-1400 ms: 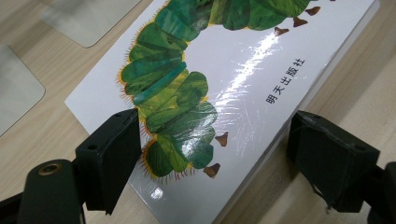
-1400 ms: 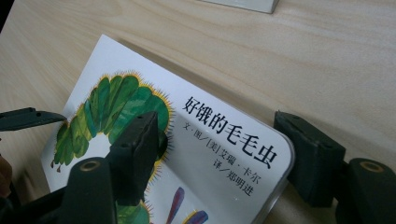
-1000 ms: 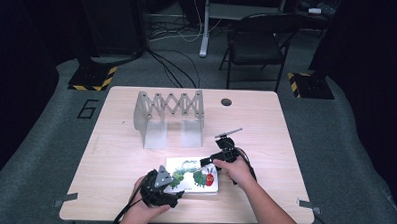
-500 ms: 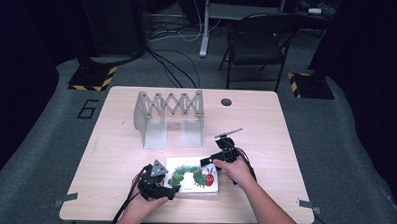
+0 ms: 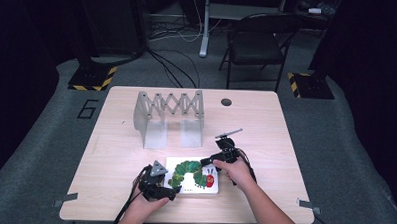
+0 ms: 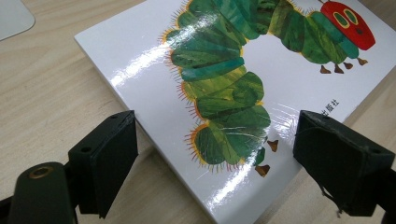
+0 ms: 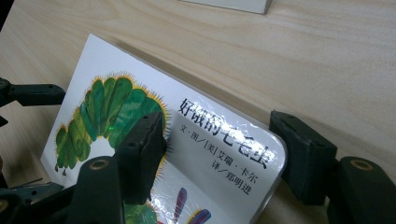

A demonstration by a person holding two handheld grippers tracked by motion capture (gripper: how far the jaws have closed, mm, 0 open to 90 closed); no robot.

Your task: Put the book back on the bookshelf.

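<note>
- A picture book (image 5: 193, 175) with a green caterpillar and a red head on its white cover lies flat on the pale wooden surface (image 5: 266, 124), near the edge closest to me; every place below is given from this book.
- My left tongs (image 5: 169, 191) sit at the book's near left corner. In the left gripper view the two black jaws stand wide on either side of that corner, pads clear of the cover (image 6: 261, 60); they have just been opening further.
- My right tongs (image 5: 205, 162) reach the book's far right corner. In the right gripper view one jaw lies over the cover (image 7: 140, 107) and the other just past the rounded corner; I cannot tell whether they pinch it.
- Beyond the book's far edge, well apart, stands a grey folding rack (image 5: 169, 116).
</note>
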